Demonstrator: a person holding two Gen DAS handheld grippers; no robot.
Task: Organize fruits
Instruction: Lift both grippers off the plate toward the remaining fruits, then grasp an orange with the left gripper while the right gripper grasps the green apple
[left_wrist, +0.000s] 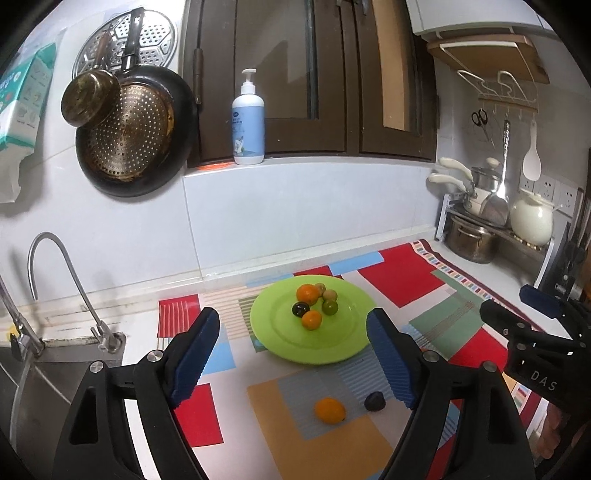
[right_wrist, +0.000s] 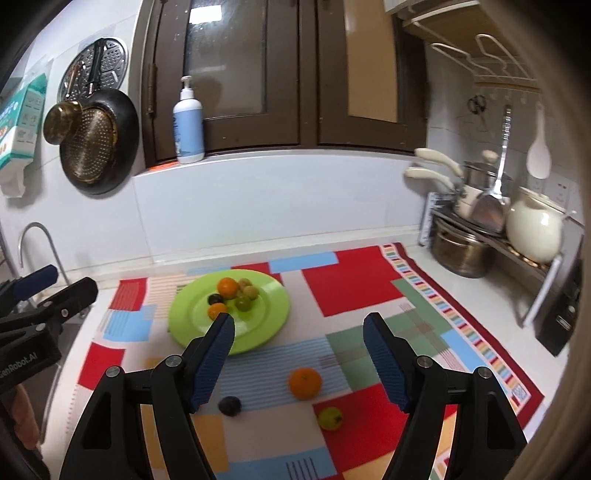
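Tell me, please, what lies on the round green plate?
On the round green plate: two oranges, one dark plum, three greenish-tan fruits. Anything beneath the pile is hidden.

Your right tool (right_wrist: 299, 328) hangs with its jaws apart and nothing between them. Just ahead on the patterned mat (right_wrist: 354, 284) lies an orange (right_wrist: 304, 383), a dark plum (right_wrist: 229, 405) to its left, a yellow-green fruit (right_wrist: 330, 418) nearer you. The green plate (right_wrist: 266, 317) of fruit sits ahead-left.

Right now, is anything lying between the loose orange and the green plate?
No. In the right wrist view, only bare patterned mat separates the orange from the green plate; the dark plum sits off to the side.
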